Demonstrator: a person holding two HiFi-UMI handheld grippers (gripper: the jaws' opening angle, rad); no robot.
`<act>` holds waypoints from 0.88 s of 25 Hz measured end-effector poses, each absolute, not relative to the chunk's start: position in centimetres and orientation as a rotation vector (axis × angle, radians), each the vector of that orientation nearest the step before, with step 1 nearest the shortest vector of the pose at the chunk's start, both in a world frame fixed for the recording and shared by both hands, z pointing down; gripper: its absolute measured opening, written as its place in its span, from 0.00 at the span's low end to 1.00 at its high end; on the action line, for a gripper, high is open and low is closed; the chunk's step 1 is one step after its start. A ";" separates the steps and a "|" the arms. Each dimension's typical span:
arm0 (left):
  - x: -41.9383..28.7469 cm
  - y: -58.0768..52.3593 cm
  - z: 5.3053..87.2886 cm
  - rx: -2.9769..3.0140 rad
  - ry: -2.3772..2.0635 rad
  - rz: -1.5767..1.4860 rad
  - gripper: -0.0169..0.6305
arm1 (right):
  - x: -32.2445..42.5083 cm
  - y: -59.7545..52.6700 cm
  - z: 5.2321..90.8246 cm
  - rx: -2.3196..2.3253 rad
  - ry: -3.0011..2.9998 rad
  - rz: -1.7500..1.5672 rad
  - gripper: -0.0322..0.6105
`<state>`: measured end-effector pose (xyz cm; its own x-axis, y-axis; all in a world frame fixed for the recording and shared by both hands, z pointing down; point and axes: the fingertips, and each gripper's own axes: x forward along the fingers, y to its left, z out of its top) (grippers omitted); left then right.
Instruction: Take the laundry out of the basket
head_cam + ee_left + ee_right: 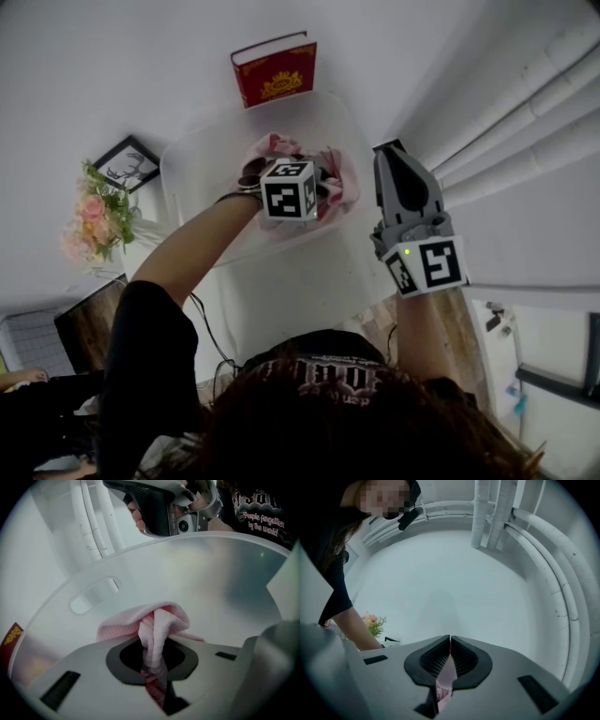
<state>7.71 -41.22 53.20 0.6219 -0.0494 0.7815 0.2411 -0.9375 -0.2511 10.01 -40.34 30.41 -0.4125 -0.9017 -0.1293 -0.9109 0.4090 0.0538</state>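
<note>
Left claw fills the near field of its own view, clamped on a twisted rope of pink laundry that runs up between the pads and bunches just past them. Cloth sits inside the white basket, low against its wall, near the oval handle slot. I read the right claw as pressed together too, tips meeting, a thin pink fold nipped between the pads; I cannot tell if it is the same piece. Head view: right claw at the basket's right rim, left one down among the pink heap. Beyond the basket, red book upright. Flowers and framed picture off left, white pipes right.
</note>
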 end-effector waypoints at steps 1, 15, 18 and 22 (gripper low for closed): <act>7.7 -41.3 52.9 -2.519 -0.146 -1.221 0.10 | 10.0 -40.4 30.4 -1.654 2.571 0.176 0.09; 6.5 -43.5 49.2 -2.645 0.094 -1.113 0.10 | 9.0 -40.9 28.7 -1.588 2.572 0.216 0.09; 6.2 -43.6 48.4 -2.658 0.146 -1.072 0.10 | 8.6 -41.0 28.2 -1.572 2.573 0.231 0.09; 5.9 -43.9 47.1 -2.676 0.201 -1.031 0.10 | 8.3 -41.0 27.7 -1.559 2.572 0.241 0.10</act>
